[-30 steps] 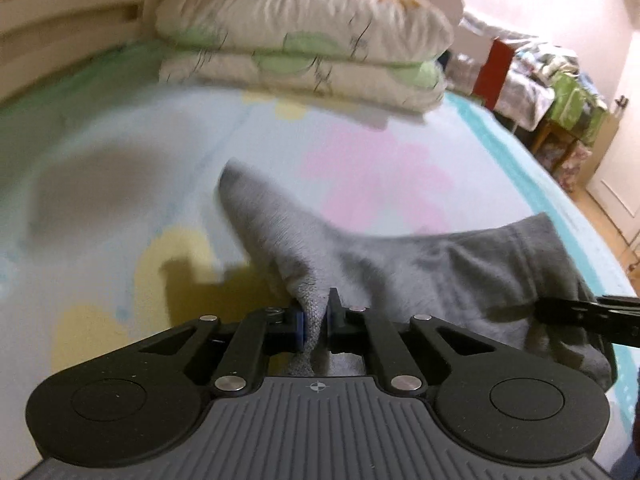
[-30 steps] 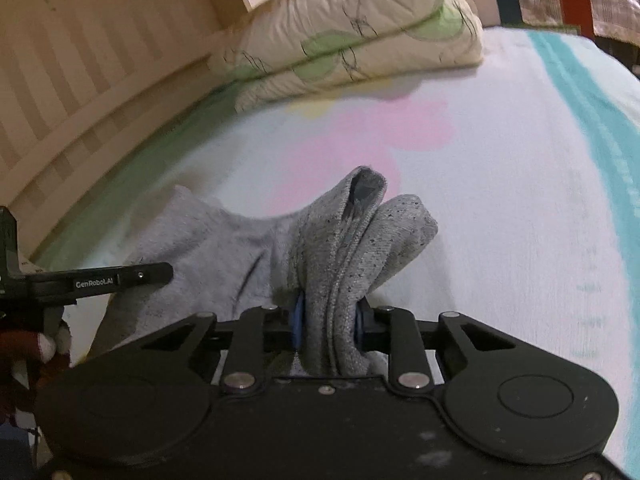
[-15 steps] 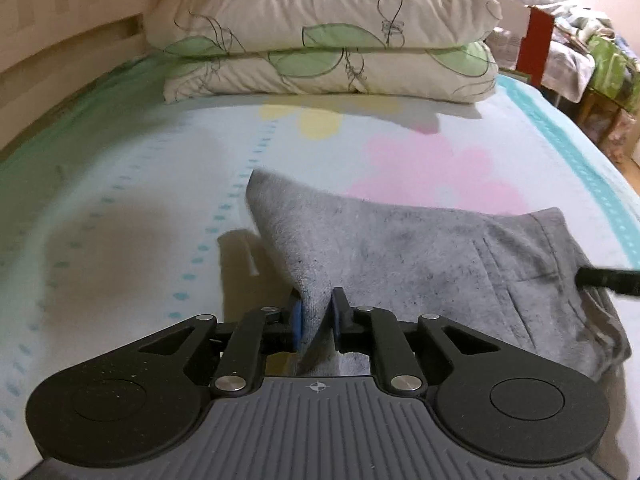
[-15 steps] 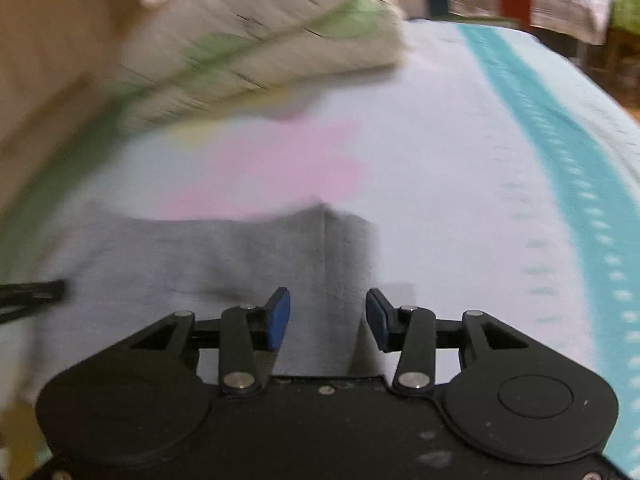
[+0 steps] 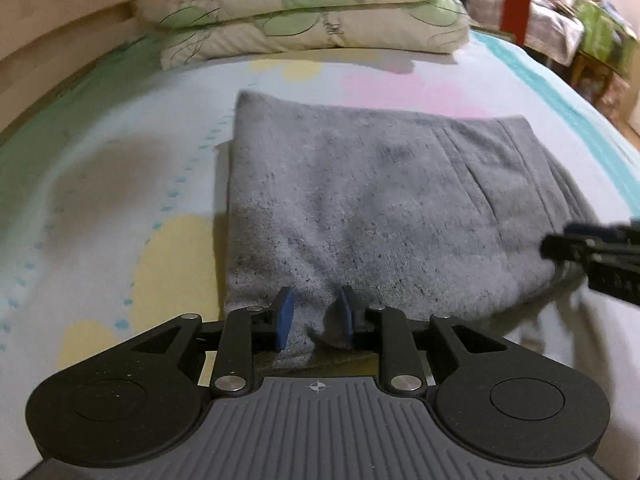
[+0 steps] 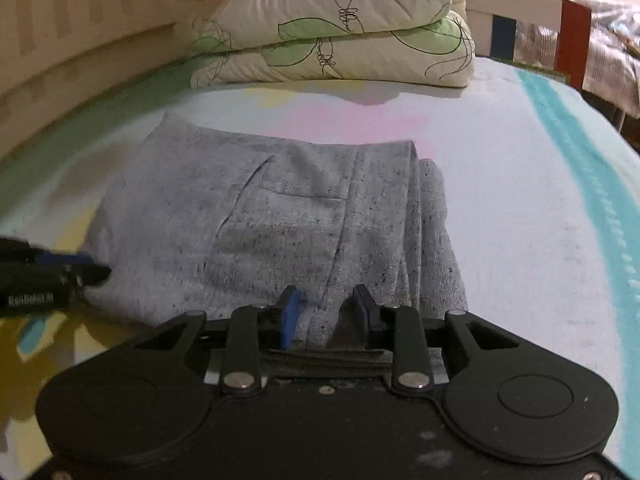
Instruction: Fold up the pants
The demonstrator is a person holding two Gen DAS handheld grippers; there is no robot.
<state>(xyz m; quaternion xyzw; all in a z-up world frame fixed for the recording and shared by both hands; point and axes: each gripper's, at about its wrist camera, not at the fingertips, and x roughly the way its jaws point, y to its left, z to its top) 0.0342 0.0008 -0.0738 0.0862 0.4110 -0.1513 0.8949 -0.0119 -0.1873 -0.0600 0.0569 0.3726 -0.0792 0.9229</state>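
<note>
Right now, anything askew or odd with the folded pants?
Mostly tidy. The grey pants lie flat on the bed sheet, but the right edge is uneven: lower layers stick out past the top one. Both the left gripper and right gripper are open.

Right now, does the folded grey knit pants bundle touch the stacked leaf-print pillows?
Apart. The right wrist view shows a strip of bare bedsheet between the grey pants and the pillows.

The pants (image 5: 376,200) are soft grey speckled knit cloth, matt and a little fuzzy. The bed sheet (image 6: 500,184) is smooth printed cotton. The left hand-held gripper (image 5: 315,312) is matt black plastic with shiny metal rivets.
</note>
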